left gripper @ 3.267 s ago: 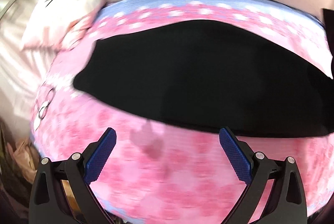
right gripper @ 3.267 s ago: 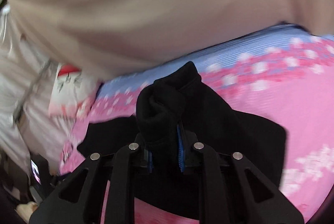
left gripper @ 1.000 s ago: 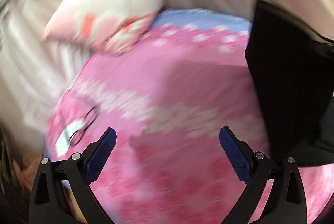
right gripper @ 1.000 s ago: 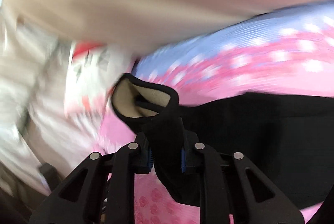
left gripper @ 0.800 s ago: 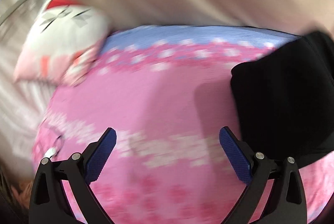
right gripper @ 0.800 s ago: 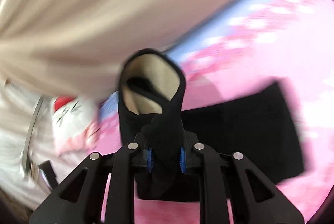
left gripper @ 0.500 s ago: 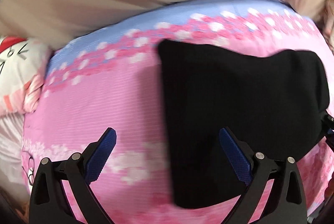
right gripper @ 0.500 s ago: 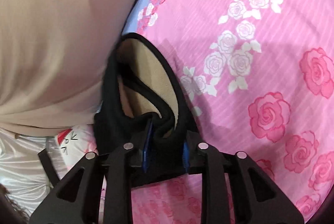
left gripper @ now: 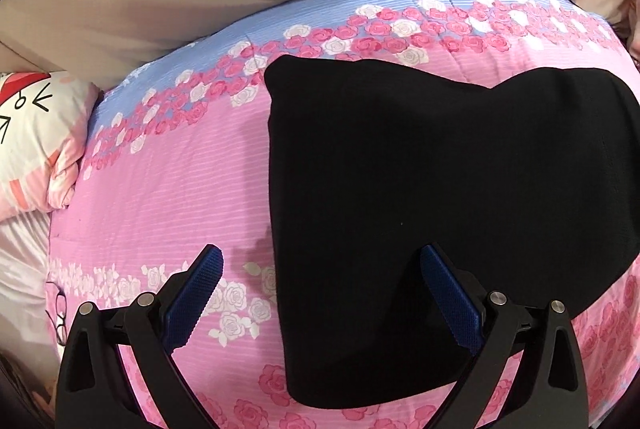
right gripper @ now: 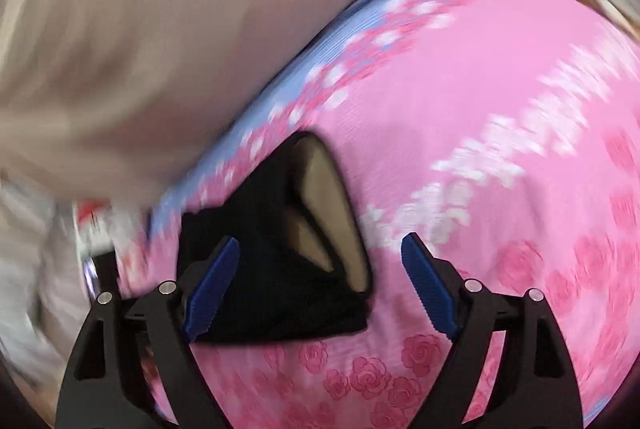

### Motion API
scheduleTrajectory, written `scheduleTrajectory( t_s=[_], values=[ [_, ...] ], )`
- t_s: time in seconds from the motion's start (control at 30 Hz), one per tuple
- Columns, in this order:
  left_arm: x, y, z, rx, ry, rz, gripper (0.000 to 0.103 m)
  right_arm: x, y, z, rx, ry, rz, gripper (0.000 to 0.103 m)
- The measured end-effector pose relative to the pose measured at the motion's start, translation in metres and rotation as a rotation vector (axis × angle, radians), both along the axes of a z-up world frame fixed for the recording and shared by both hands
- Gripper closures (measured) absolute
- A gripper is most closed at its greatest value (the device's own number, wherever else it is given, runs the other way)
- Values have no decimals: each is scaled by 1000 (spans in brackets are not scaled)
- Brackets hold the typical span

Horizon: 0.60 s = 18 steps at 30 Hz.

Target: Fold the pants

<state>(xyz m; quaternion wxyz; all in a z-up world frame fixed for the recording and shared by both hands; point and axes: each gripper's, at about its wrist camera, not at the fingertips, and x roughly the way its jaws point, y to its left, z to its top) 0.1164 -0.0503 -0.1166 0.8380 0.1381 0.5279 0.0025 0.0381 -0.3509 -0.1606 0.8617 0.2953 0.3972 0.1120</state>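
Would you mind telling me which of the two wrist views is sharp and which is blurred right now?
Left wrist view: sharp, the folded black fabric pants and the pink rose-print bedspread crisp, edges bent by fisheye. Right wrist view: motion-smeared, roses streaked on the bedspread, the pants' tan lining soft; only the right hand-held gripper looks sharp.

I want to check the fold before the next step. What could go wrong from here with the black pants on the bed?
1. The right claw has just been opening; the pants' end lies loosely between its fingers with the beige lining gaping, so the top layer may slump and the fold become uneven.
2. The open left claw straddles the folded pants' left edge; closing here might also pinch the pink rose bedsheet.
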Motion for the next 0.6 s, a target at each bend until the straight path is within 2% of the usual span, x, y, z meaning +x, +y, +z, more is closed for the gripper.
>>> scheduleTrajectory(
  t_s=[0.03, 0.07, 0.1, 0.13, 0.17, 0.23, 0.27, 0.33, 0.37, 0.4, 0.43, 0.47, 0.5, 0.53, 0.6],
  values=[
    [-1, -1, -1, 5, 0, -4, 5, 10, 17, 0, -61, 4, 61, 22],
    [-1, -2, -3, 12, 0, -5, 5, 14, 26, -4, -96, 8, 97, 33],
    [-2, -2, -5, 23, 0, -6, 5, 24, 41, -14, -151, 42, 148, 48],
    [-2, -2, -7, 29, 0, -9, 5, 33, 49, -25, -170, 104, 180, 68],
    [-2, -1, -11, 45, 4, -7, 5, 39, 56, -34, -176, 148, 192, 82],
    [-2, 4, -12, 53, 4, -1, 5, 33, 59, -20, -98, 131, 213, 98],
    [-3, 9, -11, 54, -4, 2, 5, 26, 57, -4, -47, 97, 221, 98],
    [-3, 16, -11, 47, -10, -1, 5, 14, 51, 8, -26, 47, 226, 97],
    [-3, 21, -14, 36, -8, -2, 5, 14, 46, -13, -96, 107, 218, 94],
    [-2, 22, -16, 20, -3, -1, 5, 17, 44, -39, -175, 198, 235, 95],
    [-1, 24, -17, -9, 9, -4, 5, 19, 41, -49, -167, 227, 235, 95],
    [-1, 23, -17, -22, 17, -6, 5, 14, 32, -43, -109, 204, 177, 90],
    [-2, 23, -16, -16, 16, -5, 5, 12, 32, -23, -110, 198, 123, 88],
    [-4, 23, -12, 1, -2, -8, 5, 10, 37, 0, -188, 163, 77, 87],
    [-8, 25, -10, 24, -27, -16, 5, 9, 54, 41, -315, 45, 51, 71]
  ],
)
